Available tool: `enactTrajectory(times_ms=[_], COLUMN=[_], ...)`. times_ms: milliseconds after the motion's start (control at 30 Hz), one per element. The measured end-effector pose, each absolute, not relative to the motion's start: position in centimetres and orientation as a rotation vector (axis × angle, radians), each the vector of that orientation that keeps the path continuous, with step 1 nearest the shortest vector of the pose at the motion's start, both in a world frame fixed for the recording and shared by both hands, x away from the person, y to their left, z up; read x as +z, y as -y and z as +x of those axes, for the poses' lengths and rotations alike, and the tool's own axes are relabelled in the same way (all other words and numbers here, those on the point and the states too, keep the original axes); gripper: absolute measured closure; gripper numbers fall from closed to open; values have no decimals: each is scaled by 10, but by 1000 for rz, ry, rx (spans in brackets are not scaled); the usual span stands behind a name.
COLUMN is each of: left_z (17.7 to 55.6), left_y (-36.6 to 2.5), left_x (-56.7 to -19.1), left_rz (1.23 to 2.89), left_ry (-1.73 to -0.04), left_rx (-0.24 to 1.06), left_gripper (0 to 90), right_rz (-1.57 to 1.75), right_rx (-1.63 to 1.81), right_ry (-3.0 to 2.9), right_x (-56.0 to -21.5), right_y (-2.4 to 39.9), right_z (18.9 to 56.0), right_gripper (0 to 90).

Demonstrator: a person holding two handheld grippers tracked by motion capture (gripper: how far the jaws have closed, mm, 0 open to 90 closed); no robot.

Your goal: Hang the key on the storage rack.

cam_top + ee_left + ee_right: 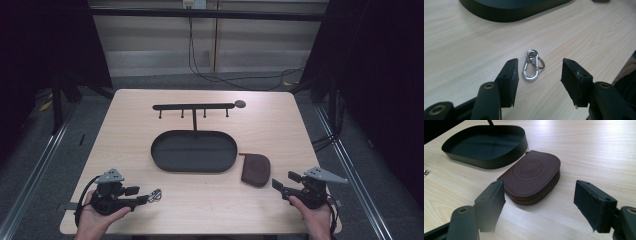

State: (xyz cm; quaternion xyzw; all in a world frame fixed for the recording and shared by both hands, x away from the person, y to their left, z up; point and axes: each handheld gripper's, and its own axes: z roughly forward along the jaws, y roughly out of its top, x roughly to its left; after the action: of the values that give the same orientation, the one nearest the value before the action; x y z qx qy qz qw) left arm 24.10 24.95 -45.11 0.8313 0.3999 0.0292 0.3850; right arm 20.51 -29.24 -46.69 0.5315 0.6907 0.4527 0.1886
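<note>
Nothing looks done yet. The small silver metal carabiner clip with its key ring lies flat on the pale wooden desk, framed by the released left claw but untouched. The brown leather zip pouch rests just beside the black oval metal tray, ahead of the released right claw. The tray's hook rack is cut off in both gripper views, and the pouch's embossed stamp is unreadable.

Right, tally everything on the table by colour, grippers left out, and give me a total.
Black: 1, the oval tray with its hook rack.
Brown: 1, the zip pouch.
Silver: 1, the carabiner clip with a key ring on it.
Total: 3.
</note>
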Motion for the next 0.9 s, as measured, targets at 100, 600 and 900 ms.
enactTrajectory(times_ms=[100,600,900], left_z=[243,264,277], left_y=[-247,-222,-212], left_x=[-448,-427,-430], left_rz=[2148,2347,2465], left_ry=[-1017,-939,-956], left_rx=[75,56,29], left_gripper=[475,487,445], right_rz=[1491,1447,1449], right_rx=[1278,1262,1254], right_ry=[-1953,-2012,-2021], right_x=[-466,-466,-467], right_y=[291,287,286], right_z=[205,205,205], right_gripper=[248,251,254])
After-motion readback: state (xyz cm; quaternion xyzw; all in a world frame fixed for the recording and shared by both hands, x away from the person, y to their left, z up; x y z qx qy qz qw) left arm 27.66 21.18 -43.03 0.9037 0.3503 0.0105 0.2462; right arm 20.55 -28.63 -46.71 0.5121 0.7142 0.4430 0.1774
